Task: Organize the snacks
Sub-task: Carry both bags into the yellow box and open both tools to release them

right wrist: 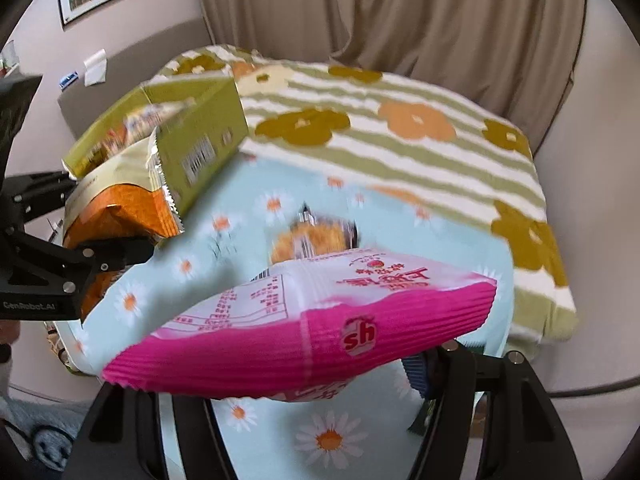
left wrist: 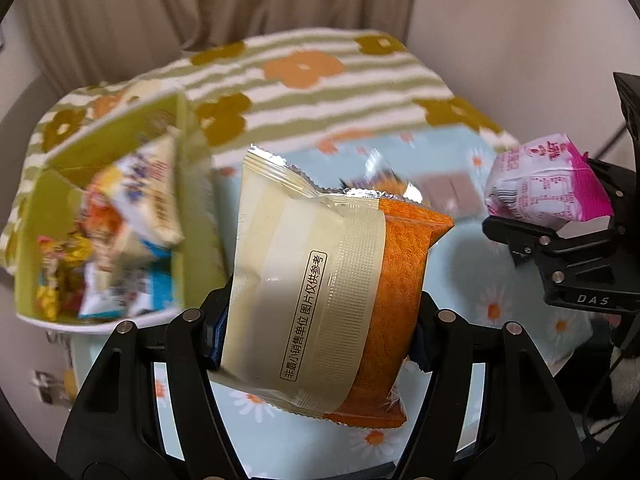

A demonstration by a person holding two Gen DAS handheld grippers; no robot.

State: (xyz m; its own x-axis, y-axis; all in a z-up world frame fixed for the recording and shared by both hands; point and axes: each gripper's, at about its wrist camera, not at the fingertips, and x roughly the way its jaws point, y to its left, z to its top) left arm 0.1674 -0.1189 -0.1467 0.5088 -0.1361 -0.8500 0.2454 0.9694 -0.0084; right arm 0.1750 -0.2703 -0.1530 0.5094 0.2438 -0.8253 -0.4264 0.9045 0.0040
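Left tool [left wrist: 320,320]: jaws part-way apart, clamped on the lower half of a cream-and-orange foil snack packet [left wrist: 320,280], held clear above the surface. Printed in a box on the cream side: 非最小销售单位 图片仅供参考.

Right tool [right wrist: 304,364]: jaws part-way apart, closed on a pink-and-white crinkle-edged snack packet [right wrist: 304,332], also held off the surface. Legible: "sh" in a red roundel on the pink seal; red Chinese lettering and a ruled table, too blurred to read. Tool bodies marked "DAS" and "GenRobot.AI".

Risks, near: both grips sit on slippery, puffed film; either packet may slide out or swivel if swung quickly. The pink packet is held near its sealed edge, so most of it hangs free and may droop.

Middle: one orange-and-dark snack packet [right wrist: 312,236] lies alone on the pale blue daisy-print surface [right wrist: 328,440], not yet put away.

Far left: green cardboard box [left wrist: 192,216], open-topped, already crowded with packets; its barcode shows, digits unreadable. A packet dropped on the heap could perch on the rim and tumble out, and two tools converging there may collide.

Beyond: striped floral cloth [right wrist: 400,136].
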